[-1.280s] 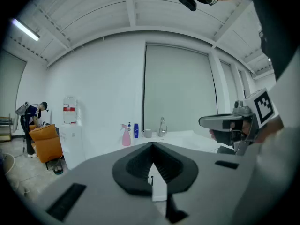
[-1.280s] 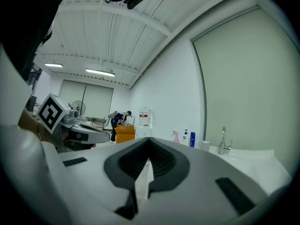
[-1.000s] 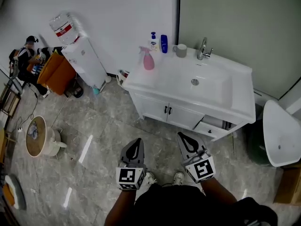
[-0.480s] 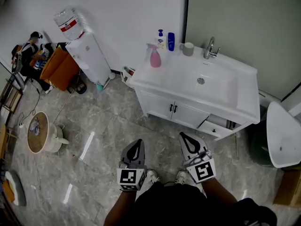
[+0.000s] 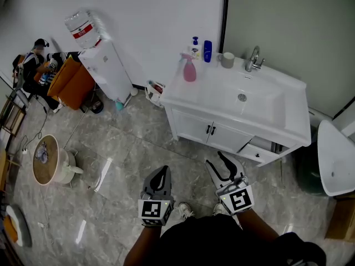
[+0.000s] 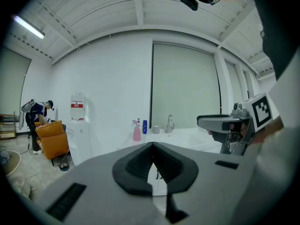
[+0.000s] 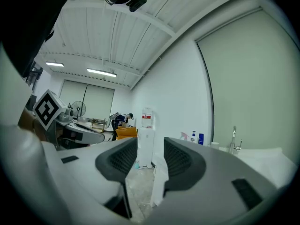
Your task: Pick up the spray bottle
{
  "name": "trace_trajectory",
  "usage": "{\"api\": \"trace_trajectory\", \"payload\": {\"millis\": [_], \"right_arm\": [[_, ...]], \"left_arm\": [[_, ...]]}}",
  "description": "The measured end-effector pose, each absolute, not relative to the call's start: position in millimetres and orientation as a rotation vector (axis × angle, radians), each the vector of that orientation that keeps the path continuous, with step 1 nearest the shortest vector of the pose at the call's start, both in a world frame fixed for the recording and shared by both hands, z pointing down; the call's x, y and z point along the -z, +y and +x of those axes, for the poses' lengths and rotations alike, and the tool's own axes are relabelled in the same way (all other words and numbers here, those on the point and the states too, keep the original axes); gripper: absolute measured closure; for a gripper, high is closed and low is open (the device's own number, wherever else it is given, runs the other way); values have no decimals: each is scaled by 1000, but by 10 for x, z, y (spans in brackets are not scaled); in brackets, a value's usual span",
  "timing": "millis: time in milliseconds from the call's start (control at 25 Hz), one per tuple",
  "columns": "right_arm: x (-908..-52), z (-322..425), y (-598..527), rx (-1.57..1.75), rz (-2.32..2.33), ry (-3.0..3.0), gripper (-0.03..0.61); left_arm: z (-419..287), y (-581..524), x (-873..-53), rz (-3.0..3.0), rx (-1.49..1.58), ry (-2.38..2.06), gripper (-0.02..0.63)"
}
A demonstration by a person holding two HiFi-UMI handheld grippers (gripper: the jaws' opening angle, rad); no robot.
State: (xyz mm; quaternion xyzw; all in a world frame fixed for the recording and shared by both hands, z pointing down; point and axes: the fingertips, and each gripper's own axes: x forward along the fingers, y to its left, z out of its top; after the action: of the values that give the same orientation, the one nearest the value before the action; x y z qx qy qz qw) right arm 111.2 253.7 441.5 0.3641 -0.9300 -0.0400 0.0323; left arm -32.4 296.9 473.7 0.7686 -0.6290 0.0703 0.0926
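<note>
Aim | I'm aiming right gripper (image 5: 214, 158), fingers just opening on nothing, at pink plastic spray bottle (image 5: 189, 71) (far off; open wider) on white counter (image 5: 211, 91) | left gripper (image 5: 162, 170) fingers pressed together

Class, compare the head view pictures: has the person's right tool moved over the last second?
Yes. The right tool has edged forward, closer to the foot of the white vanity cabinet. Its jaws have just been opening, with nothing between them.

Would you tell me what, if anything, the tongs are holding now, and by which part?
Nothing. The left tongs are shut and empty; the right tongs have just been opening, nothing between them. The spray bottle stands untouched on the counter.
</note>
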Motion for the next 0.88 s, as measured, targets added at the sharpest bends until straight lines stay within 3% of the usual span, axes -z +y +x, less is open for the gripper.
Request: {"api": "trace_trajectory", "payload": {"millis": [520, 880], "right_arm": [[-4392, 807, 2334, 59, 1358, -2864, -5], [-4522, 680, 1977, 149, 1333, -2808, -14]], "left_arm": [[-783, 2904, -4760, 2313, -180, -1842, 617], [-798, 2573, -4867, 2311, -195, -1811, 617]]}}
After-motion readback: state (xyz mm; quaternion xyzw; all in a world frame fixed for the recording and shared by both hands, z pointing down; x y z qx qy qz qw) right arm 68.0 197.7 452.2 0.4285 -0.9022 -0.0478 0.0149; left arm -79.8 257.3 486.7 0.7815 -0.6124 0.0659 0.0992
